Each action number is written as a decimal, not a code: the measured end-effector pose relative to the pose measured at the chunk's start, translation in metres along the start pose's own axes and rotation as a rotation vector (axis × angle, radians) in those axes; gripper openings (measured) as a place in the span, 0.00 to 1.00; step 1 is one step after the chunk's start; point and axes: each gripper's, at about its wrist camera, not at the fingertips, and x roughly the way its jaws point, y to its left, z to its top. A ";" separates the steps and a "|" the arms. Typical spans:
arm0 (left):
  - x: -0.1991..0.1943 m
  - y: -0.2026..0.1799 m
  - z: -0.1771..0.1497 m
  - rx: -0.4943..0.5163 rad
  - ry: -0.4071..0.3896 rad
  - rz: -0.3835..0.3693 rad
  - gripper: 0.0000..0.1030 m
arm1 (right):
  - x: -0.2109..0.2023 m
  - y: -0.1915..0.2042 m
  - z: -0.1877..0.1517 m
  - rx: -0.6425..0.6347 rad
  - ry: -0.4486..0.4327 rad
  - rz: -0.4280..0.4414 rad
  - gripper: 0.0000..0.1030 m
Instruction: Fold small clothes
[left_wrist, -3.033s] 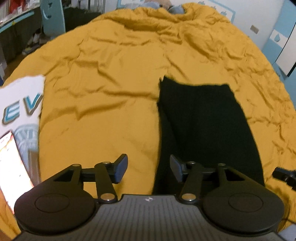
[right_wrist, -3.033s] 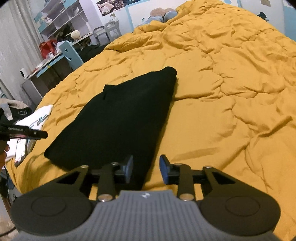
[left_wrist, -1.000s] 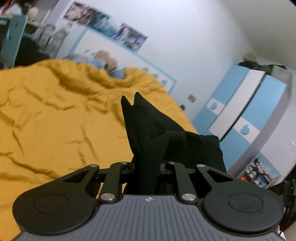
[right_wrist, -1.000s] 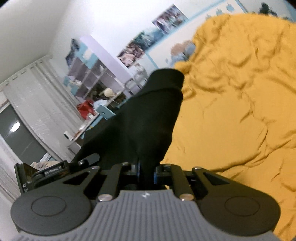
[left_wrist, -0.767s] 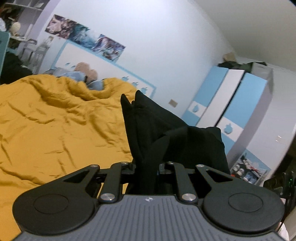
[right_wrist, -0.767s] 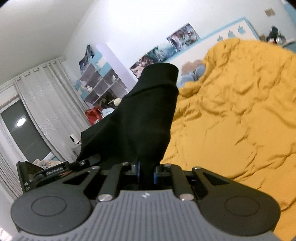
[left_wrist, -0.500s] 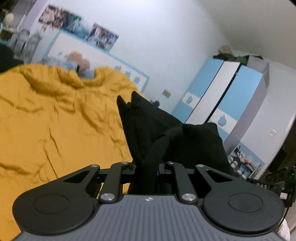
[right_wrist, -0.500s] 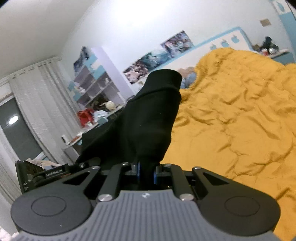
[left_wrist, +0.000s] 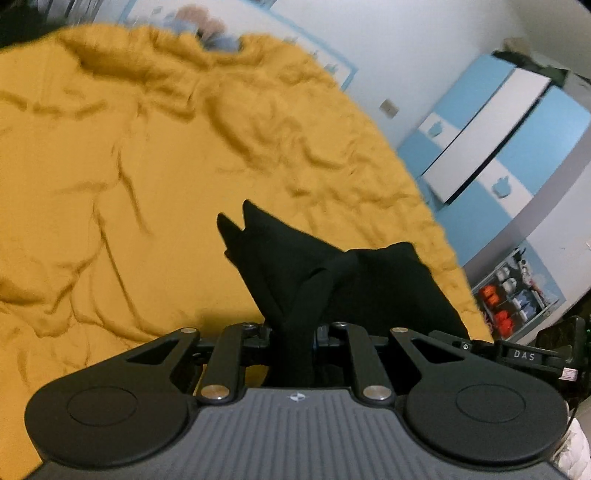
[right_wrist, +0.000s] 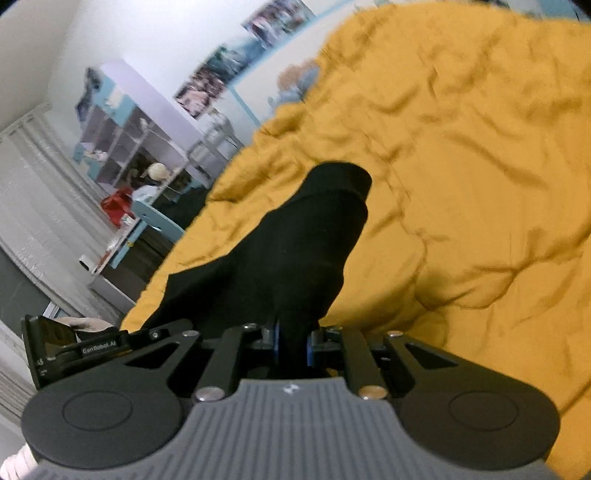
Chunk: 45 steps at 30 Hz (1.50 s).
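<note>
A black garment (left_wrist: 295, 266) hangs in the air above the yellow duvet (left_wrist: 129, 166), stretched between both grippers. My left gripper (left_wrist: 295, 334) is shut on one bunched corner of it, with two pointed tips of cloth sticking up ahead. In the right wrist view the same black garment (right_wrist: 295, 251) rises in a rounded fold, and my right gripper (right_wrist: 291, 341) is shut on its near edge. The other gripper (right_wrist: 74, 347) shows at the far left there, with a hand behind it. Cloth hides the fingertips of both grippers.
The rumpled yellow duvet (right_wrist: 480, 184) covers the whole bed. A blue and white wardrobe (left_wrist: 498, 147) stands past the bed's right side. Shelves and a desk with a blue chair (right_wrist: 147, 221) are off the bed's left side. A pillow (left_wrist: 207, 33) lies at the head.
Three seconds ago the garment lay flat on the duvet with both grippers open. Both have since shut on it and lifted it; over the last half second both tipped down toward the bed.
</note>
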 end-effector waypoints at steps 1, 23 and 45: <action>0.010 0.010 -0.001 -0.027 0.022 0.002 0.16 | 0.010 -0.008 0.000 0.012 0.015 -0.008 0.07; 0.071 0.094 0.020 -0.404 0.108 -0.097 0.22 | 0.086 -0.095 0.046 0.442 0.043 0.039 0.33; 0.048 0.072 0.031 -0.206 0.060 0.164 0.32 | 0.076 -0.047 0.055 -0.119 -0.022 -0.270 0.26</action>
